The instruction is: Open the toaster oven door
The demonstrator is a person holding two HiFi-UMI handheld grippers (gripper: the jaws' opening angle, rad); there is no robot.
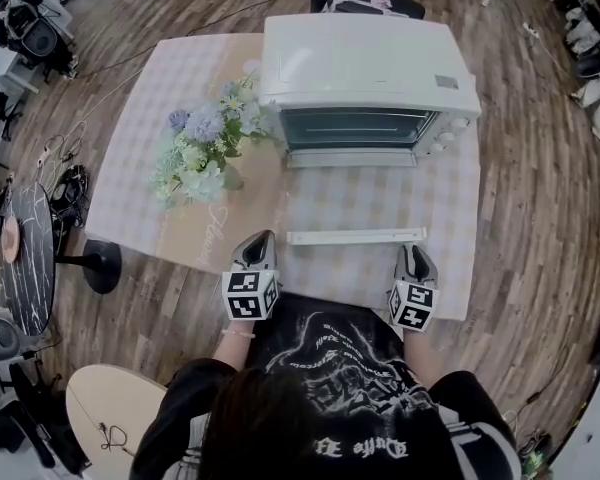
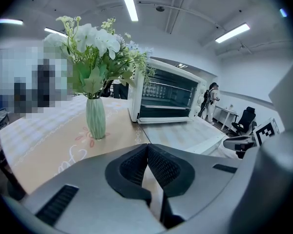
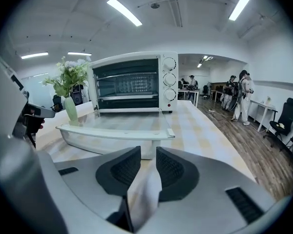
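Two empty grippers sit at the bench (image 1: 140, 168) edge: left gripper (image 1: 259, 240) jaws together, right gripper (image 1: 413, 253) jaws narrowly apart. The toaster oven (image 1: 365, 63) door (image 1: 355, 203) already lies flat open; likely only backing away is left.

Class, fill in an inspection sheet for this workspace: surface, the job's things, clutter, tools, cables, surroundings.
Surface: table under a pale checked cloth.
Job's things: oven; its door already lies folded down flat.
Clutter: vase of flowers, left of the oven.
Tools: left tool shut, empty; right tool slightly open, empty; both near the table's front edge.
Cables: loose cables on the floor at left.
Surroundings: wood floor, office chair, people standing far off.
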